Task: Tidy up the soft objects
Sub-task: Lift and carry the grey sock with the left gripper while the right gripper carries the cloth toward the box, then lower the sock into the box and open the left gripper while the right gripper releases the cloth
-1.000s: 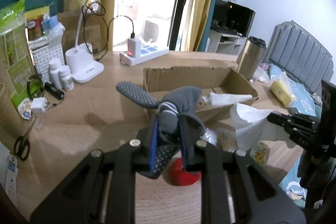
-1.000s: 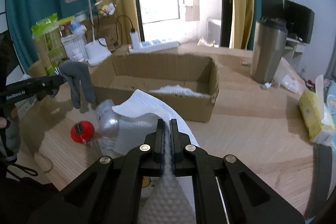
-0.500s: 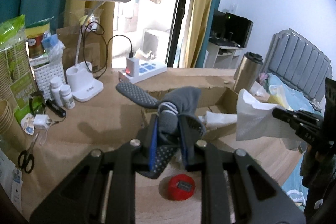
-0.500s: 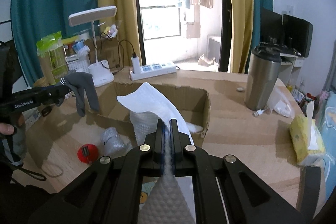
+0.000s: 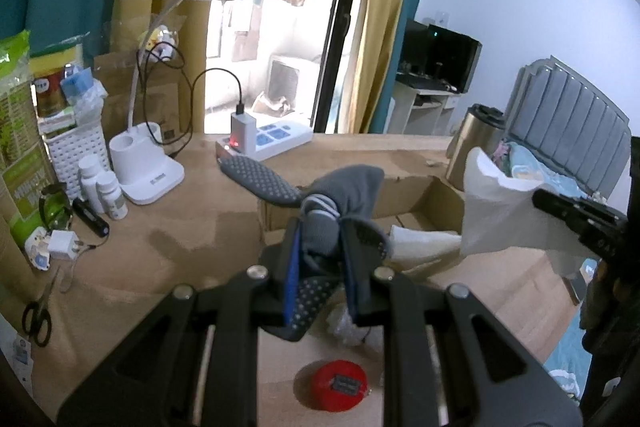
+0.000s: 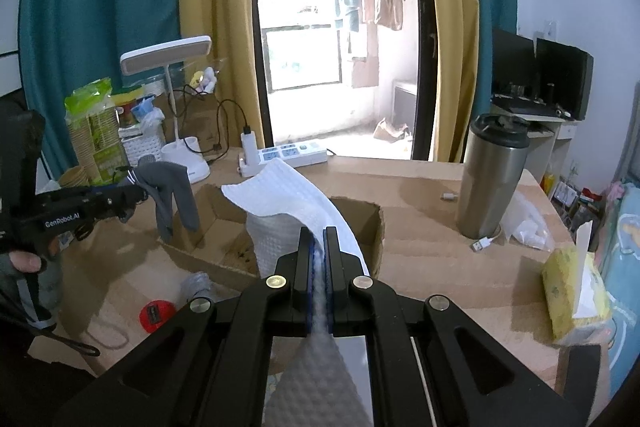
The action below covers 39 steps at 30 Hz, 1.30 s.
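Holding a grey sock (image 5: 320,223), left gripper (image 5: 320,251) is clamped; right gripper (image 6: 319,267) pinches white cloth (image 6: 280,195). Both hang near the cardboard box (image 6: 360,227), w/ one white item already inside; crumpled plastic (image 6: 196,285) is left on table.

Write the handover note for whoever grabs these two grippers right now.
Left gripper: shut on a grey sock, held up in the air beside the cardboard box.
Right gripper: shut on a white cloth, lifted above the box.
Done: both picked up; something white already lies in the box.
Left: drop sock and cloth into the box. A crumpled plastic wrap remains on the table.
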Tool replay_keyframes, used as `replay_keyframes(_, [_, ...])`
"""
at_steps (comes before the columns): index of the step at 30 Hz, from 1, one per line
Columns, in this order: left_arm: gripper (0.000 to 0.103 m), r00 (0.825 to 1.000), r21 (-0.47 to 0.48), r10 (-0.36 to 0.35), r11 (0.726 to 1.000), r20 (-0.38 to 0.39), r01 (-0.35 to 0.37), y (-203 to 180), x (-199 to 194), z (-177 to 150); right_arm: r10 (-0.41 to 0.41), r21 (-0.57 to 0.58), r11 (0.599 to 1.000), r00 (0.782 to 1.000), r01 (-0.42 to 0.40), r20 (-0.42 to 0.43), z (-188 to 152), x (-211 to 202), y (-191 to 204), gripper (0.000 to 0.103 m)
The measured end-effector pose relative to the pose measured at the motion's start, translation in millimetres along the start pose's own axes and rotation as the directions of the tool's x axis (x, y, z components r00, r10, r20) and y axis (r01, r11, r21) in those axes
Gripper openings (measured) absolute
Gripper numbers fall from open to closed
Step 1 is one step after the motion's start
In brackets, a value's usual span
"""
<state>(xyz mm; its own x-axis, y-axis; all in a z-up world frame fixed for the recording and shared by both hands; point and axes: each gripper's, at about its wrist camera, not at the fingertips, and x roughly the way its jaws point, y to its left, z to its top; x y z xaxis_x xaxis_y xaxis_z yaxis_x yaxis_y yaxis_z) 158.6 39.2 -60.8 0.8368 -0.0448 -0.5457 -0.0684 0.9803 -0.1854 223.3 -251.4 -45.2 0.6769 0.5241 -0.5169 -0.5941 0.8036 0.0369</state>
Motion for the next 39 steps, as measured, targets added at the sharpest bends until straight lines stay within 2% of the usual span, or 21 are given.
replay_keyframes(18, [0.02, 0.995, 0.005, -0.026, 1.0, -0.098, 0.027, 6.7, 54.8, -9.5, -0.015, -0.01, 1.0, 1.0, 0.015, -0.011, 19.1, 27.2, -8.4, 0.005])
replay_keyframes(22, [0.02, 0.995, 0.087, 0.012, 0.996, -0.1, -0.003, -1.2, 62.2, -13.9, -0.014, -0.013, 1.0, 1.0, 0.014, -0.02, 21.4, 37.3, -7.9, 0.005])
replay_keyframes(33, [0.021, 0.986, 0.081, 0.024, 0.997, -0.165, -0.01, 15.1, 82.5, -18.6, 0.014, -0.019, 1.0, 0.999, -0.015, -0.05, 27.7, 71.5, -3.3, 0.005])
replay_keyframes(39, [0.021, 0.986, 0.09, 0.035, 0.996, -0.165, -0.02, 20.1, 89.0, -17.2, 0.039, -0.025, 0.999, 0.997, -0.041, -0.07, 28.2, 90.2, 1.5, 0.005])
